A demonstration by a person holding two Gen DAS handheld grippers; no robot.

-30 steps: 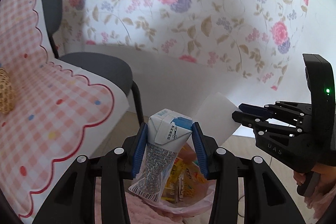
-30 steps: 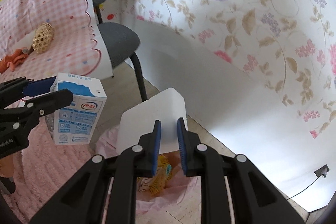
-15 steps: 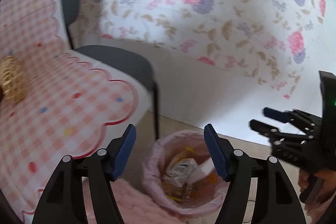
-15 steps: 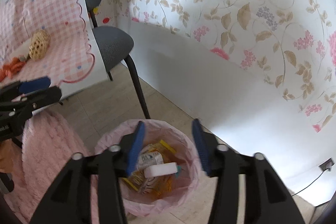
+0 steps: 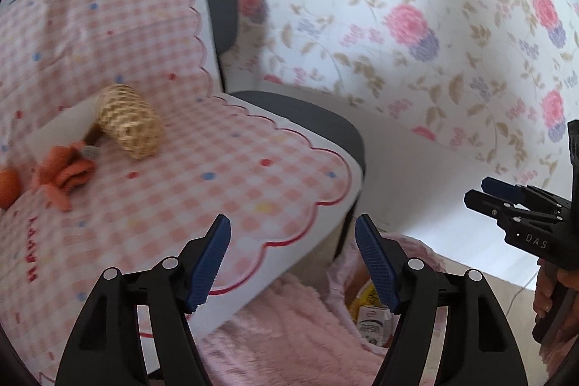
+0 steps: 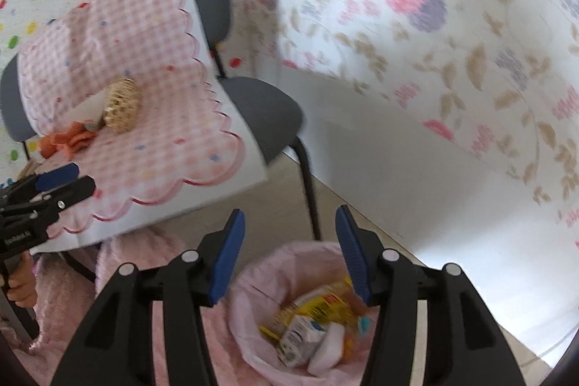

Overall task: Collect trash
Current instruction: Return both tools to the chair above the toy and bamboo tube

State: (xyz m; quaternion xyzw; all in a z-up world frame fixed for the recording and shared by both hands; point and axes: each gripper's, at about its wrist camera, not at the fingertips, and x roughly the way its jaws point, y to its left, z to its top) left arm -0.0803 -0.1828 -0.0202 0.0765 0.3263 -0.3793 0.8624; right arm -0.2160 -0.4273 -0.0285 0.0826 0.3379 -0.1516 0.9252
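Observation:
A bin lined with a pink bag (image 6: pixel 253 281) stands on the floor, holding a milk carton (image 6: pixel 298 337), a white piece (image 6: pixel 327 348) and yellow wrappers (image 6: pixel 318 304). My right gripper (image 6: pixel 289 254) is open and empty above the bin's rim. My left gripper (image 5: pixel 293 263) is open and empty, over the edge of the pink checked table (image 5: pixel 253 190); the bin (image 5: pixel 369 310) shows low at right. On the table lie a woven straw roll (image 5: pixel 130 122), an orange cloth (image 5: pixel 63 174) and a white sheet (image 5: pixel 61 127).
A grey chair (image 6: pixel 260 111) stands between the table and the floral wall (image 6: pixel 434 24). A pink fluffy rug (image 5: pixel 289 331) lies beside the bin. The right gripper shows at the right of the left wrist view (image 5: pixel 506 201), the left gripper at the left of the right wrist view (image 6: pixel 54 185).
Both grippers opened: the milk carton and the white piece dropped into the bin. Both grippers then swung left toward the table.

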